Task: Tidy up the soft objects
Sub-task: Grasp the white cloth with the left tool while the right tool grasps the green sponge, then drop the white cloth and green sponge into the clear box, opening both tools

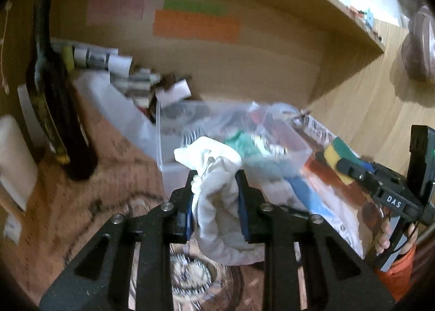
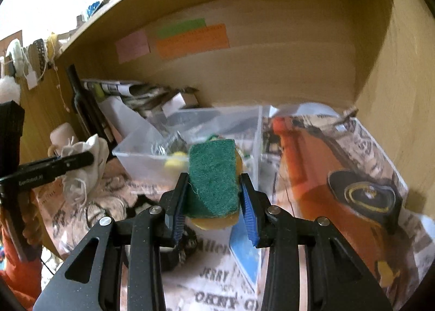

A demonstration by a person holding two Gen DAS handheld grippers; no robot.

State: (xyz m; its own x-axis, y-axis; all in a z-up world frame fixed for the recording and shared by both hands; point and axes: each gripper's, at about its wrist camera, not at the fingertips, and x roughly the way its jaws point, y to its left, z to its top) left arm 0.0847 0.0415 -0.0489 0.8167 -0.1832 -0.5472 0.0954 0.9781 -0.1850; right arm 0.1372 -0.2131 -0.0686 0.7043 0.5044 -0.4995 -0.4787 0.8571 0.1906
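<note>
Left claw (image 1: 216,185) clamped on white cloth pouch (image 1: 217,180); right claw (image 2: 213,188) gripping green-yellow sponge (image 2: 213,175), both just short of clear plastic bin (image 2: 141,153).

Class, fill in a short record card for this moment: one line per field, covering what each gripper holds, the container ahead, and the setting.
left gripper: shut on white drawstring pouch
right gripper: shut on green-and-yellow scouring sponge, green side facing the camera
container: clear plastic bin, open-topped, already holding small items
bin position: ahead of both grippers, on the shelf's printed paper liner
other items: dark glass bottle upright at left; coloured sticky notes on the back wall
setting: wooden shelf compartment
</note>
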